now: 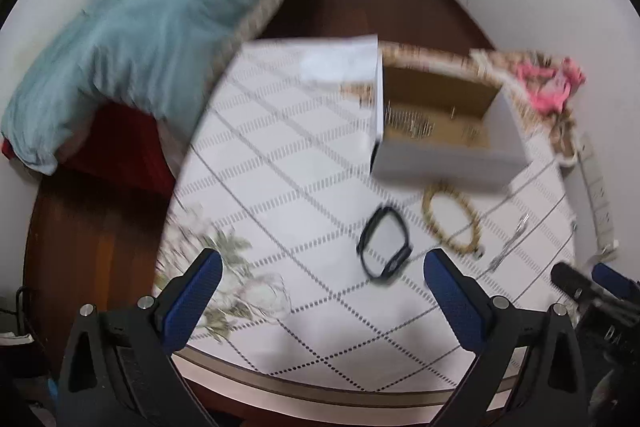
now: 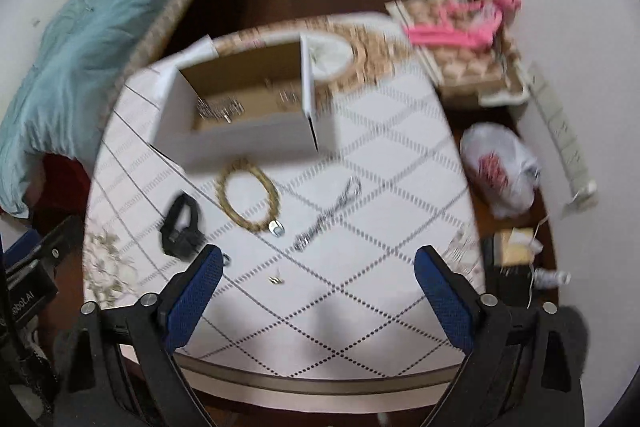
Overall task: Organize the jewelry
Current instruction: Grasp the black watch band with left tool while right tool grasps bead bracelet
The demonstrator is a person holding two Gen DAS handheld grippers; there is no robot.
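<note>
An open white box (image 1: 448, 131) (image 2: 240, 115) with a brown inside holds some small silver pieces and stands at the back of the white-clothed table (image 1: 280, 155) (image 2: 380, 155). In front of it lie a gold bead necklace (image 1: 452, 219) (image 2: 246, 195), a black watch band (image 1: 384, 247) (image 2: 182, 227), a silver chain (image 1: 510, 243) (image 2: 328, 215) and small earrings (image 2: 276, 279). My left gripper (image 1: 322, 267) is open and empty above the table's near edge. My right gripper (image 2: 318, 263) is open and empty, near the earrings.
A teal blanket (image 1: 152, 39) lies on a bed at the left. A box with pink hangers (image 2: 464, 27) stands at the back right. A white plastic bag (image 2: 500, 167) sits on the floor to the right, by a power strip (image 2: 560, 131).
</note>
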